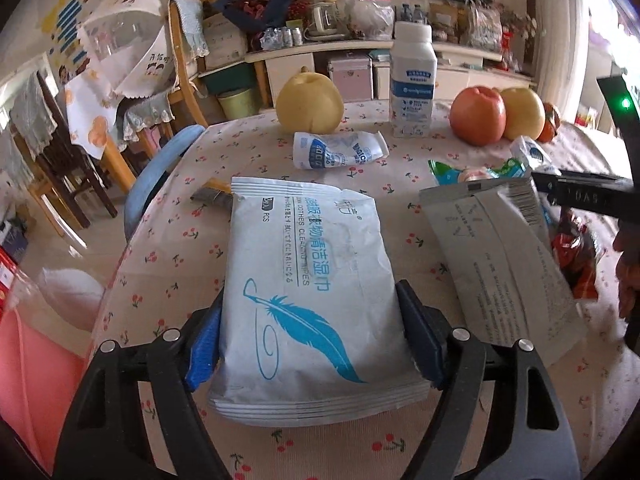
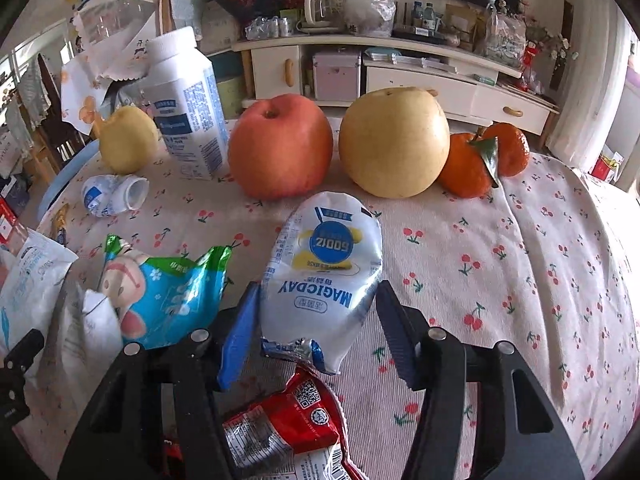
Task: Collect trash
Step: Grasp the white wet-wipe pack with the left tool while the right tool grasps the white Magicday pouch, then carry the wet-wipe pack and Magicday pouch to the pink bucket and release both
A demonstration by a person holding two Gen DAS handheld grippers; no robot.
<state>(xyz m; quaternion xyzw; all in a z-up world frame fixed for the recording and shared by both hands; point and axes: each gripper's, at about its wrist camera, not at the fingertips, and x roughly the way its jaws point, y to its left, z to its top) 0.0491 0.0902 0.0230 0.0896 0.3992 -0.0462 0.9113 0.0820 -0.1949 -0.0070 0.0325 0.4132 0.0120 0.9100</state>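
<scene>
On my left gripper (image 1: 312,340) I have a white wet-wipes pack (image 1: 312,280) with a blue feather print. It is flat and a bit crumpled, and both pads press against its side edges, so it is gripped about halfway along. Its long axis runs straight away from the camera, printed top edge pointing toward the far yellow pear (image 1: 310,102); it sits over the cherry-print tablecloth (image 1: 168,264), and I cannot tell whether its underside touches the cloth.

My right gripper (image 2: 316,332) straddles a white yoghurt pouch (image 2: 326,276) with blue and yellow print, and its torn foil end is nearest the camera. The blue left pad touches the pouch's edge; a gap shows between the pouch and the dark right pad, so the jaws are partly apart and not clamped. The pouch lies on the cloth, its long axis pointing away toward the red apple (image 2: 280,146) and the big pear (image 2: 394,142).

The red wrapper (image 2: 280,428) below the pouch is cut off by the frame and the gripper body. The green-blue wrapper (image 2: 168,284) is crumpled, its text unreadable. In the left view, a grey sachet (image 1: 500,256) is partly covered by the other gripper's dark finger.
</scene>
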